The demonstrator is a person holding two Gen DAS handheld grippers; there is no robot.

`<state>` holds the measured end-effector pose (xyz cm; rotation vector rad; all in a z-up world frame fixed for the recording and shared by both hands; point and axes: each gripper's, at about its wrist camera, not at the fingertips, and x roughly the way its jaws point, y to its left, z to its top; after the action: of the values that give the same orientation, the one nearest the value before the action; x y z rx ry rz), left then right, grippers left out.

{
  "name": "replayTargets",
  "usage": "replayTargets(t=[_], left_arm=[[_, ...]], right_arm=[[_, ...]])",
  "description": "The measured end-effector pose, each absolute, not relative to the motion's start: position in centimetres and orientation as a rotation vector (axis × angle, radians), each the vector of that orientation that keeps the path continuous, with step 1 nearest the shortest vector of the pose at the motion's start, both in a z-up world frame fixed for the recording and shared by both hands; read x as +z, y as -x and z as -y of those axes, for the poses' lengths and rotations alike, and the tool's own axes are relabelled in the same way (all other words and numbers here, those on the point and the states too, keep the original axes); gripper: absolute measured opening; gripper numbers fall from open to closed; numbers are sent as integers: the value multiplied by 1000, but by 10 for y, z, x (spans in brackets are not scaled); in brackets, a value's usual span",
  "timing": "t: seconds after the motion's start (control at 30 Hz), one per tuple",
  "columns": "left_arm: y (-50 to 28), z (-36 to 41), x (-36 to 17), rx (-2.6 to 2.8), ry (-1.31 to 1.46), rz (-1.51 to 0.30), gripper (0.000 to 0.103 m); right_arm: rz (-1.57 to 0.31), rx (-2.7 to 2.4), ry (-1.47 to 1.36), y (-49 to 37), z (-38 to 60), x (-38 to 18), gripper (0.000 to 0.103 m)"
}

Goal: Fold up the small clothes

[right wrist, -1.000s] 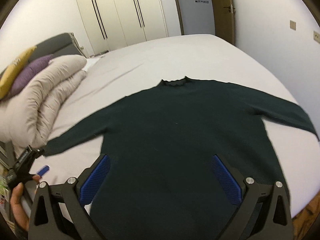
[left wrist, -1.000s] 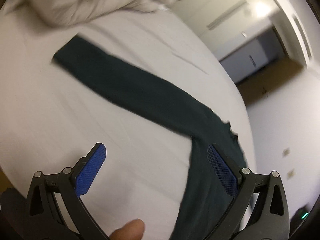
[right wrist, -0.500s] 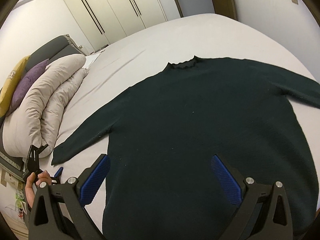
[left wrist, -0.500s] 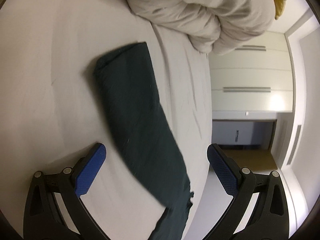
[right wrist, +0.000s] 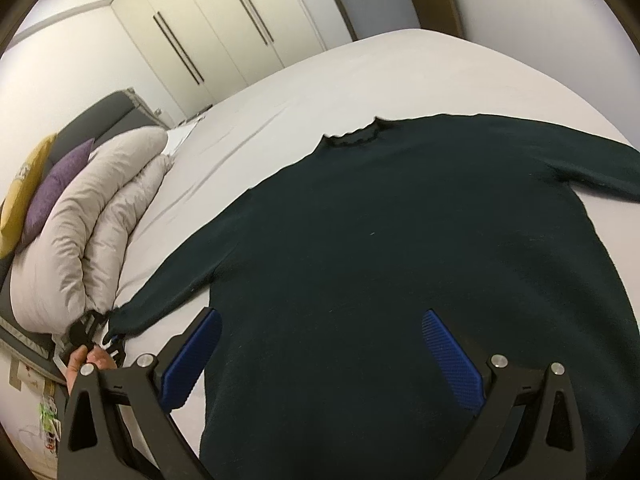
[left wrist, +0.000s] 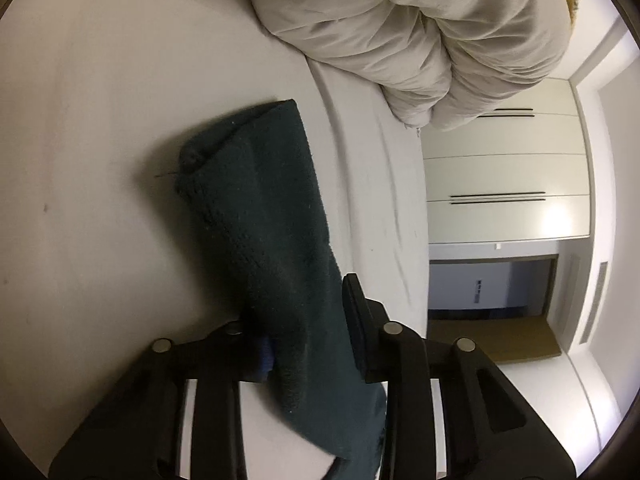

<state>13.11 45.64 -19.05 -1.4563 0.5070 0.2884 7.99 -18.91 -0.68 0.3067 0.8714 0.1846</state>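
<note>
A dark green sweater [right wrist: 400, 260] lies flat on the big white bed [right wrist: 360, 72], front down or up I cannot tell, with its neck at the far side and its arms spread out left and right. The left gripper [left wrist: 308, 320] has its fingers closed on the left sleeve [left wrist: 256, 200], a little way back from the cuff. The right gripper [right wrist: 320, 356] hangs over the near hem of the sweater with its blue fingers [right wrist: 192, 360] spread wide, holding nothing.

I think the step now is to fold the left sleeve in over the body. To do it well, lift the sleeve only a little, carry it across to the right, and lay it down straight so the cuff does not curl. The right gripper could press the body down so the sweater does not slide on the sheet. A puffy beige duvet [right wrist: 80, 232] sits close on the left, with a purple pillow [right wrist: 56, 188] and a yellow pillow [right wrist: 24, 196] behind it, so the sleeve should stay clear of them.

Half a second ago the left fingers were wide apart with the sleeve lying between them. Now they have shut on it. The right gripper has moved closer to the sweater.
</note>
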Motion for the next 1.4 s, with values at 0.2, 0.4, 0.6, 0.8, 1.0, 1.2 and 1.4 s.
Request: replayTargets(t=[0.2,0.4,0.6,0.8,1.0,1.2,1.4], left_arm=[[-177,-395,-124,210,1106,-585,10],[-248,-208,-44,-56,530,-674,10],[-263,-11,-109,-159,-113,-836,6],[-246,18,-145,-121,-314,-790,6],[-241,14,-155,-124,-297,-786,6],[-218,20,-142,-138,-220,-752,7],[-214,3,-136,-152,-120,-737,7]], right_arm=[[-862,141,-370,-84,229,-14,96],[-843,95,-442,-89,279,-19,95],[-856,79,-509,-117,327,-27,95],[-974,236,-640,-171,334,-52,95],[-1077,431,-698,-235,280,-69,95],[-1229,513,-713,-275,222,-98,88],[-1258,518,-728,-300,201,-110,70]])
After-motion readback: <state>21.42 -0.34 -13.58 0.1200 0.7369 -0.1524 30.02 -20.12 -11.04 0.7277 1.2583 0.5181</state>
